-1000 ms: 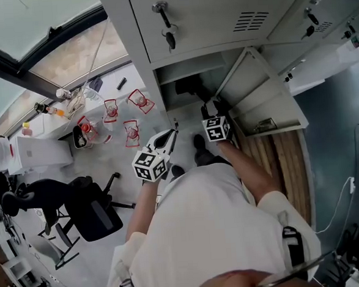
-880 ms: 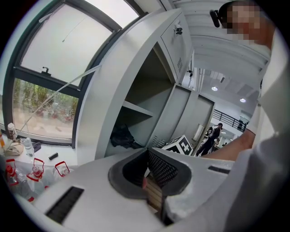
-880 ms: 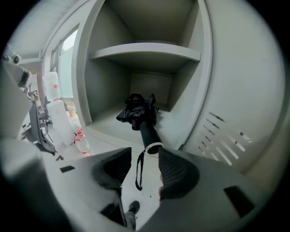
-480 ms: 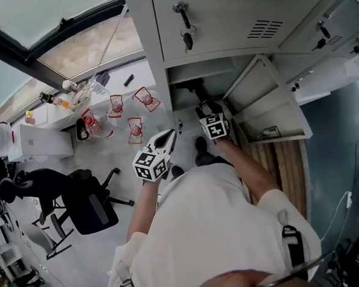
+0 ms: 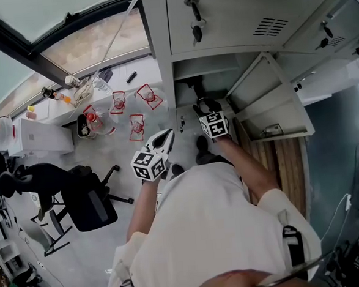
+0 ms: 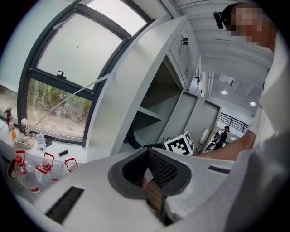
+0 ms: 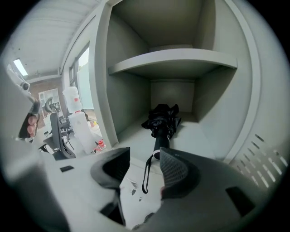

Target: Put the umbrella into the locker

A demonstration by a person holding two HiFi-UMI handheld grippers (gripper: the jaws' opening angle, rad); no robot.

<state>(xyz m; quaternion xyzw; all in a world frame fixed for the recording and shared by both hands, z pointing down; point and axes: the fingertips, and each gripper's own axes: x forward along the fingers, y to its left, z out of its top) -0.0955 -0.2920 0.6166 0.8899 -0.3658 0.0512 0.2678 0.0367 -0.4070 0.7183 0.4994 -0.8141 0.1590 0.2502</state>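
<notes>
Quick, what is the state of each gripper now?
Left gripper: closed, nothing between its jaws.
Right gripper: open, empty; the umbrella lies just ahead in the locker.

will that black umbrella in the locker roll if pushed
Probably not far: the umbrella has loose bunched fabric, so it would likely slide or flop. Its handle looks stiff, probably the firmest grip. The thin strap lies limp and would likely just drag.
</notes>
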